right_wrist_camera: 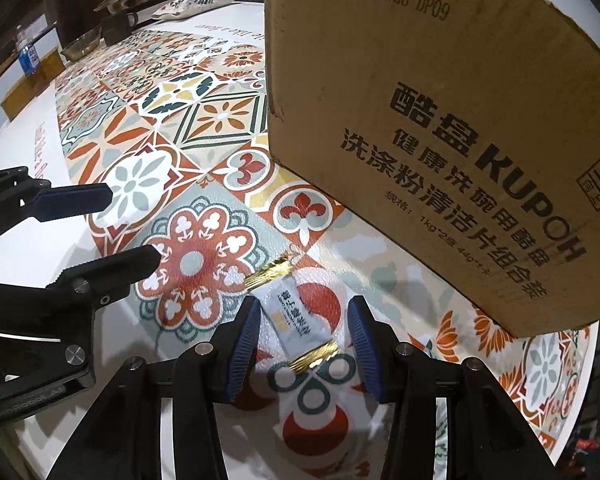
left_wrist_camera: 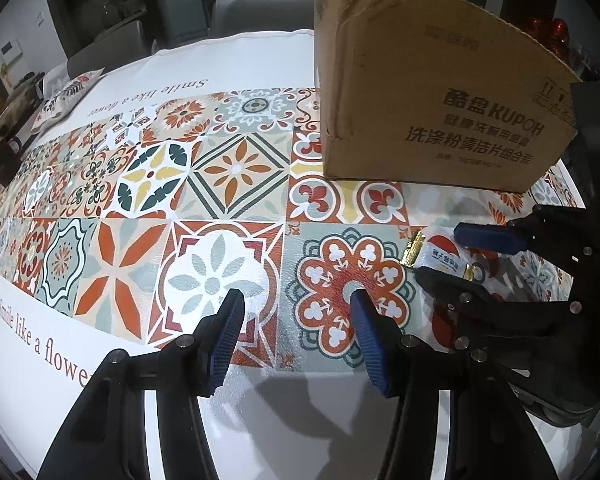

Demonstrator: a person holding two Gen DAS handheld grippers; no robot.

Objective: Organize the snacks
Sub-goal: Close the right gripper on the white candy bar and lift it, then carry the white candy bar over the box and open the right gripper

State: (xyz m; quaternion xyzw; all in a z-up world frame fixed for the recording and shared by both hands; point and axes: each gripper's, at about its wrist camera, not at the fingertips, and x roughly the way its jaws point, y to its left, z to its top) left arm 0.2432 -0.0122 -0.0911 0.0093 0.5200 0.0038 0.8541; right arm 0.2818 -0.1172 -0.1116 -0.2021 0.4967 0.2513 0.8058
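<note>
A small white snack packet (right_wrist_camera: 292,316) with gold crimped ends lies flat on the patterned tablecloth (right_wrist_camera: 204,120), just in front of a tall cardboard box (right_wrist_camera: 440,120). My right gripper (right_wrist_camera: 304,306) points down over it with one blue pad on each side. A gap shows beside the right pad, so the packet is straddled, not squeezed. In the left wrist view the same packet (left_wrist_camera: 436,250) sits between the right gripper's fingers (left_wrist_camera: 484,238) at the right. My left gripper (left_wrist_camera: 296,300) hangs open over bare cloth, to the left of the packet, with nothing between its pads.
The cardboard box (left_wrist_camera: 432,92) stands close behind the packet. A larger snack bag (right_wrist_camera: 192,2) lies at the table's far end, near a glass bowl (right_wrist_camera: 80,46) and a bottle (right_wrist_camera: 28,56). Grey chairs (left_wrist_camera: 252,12) stand past the far edge.
</note>
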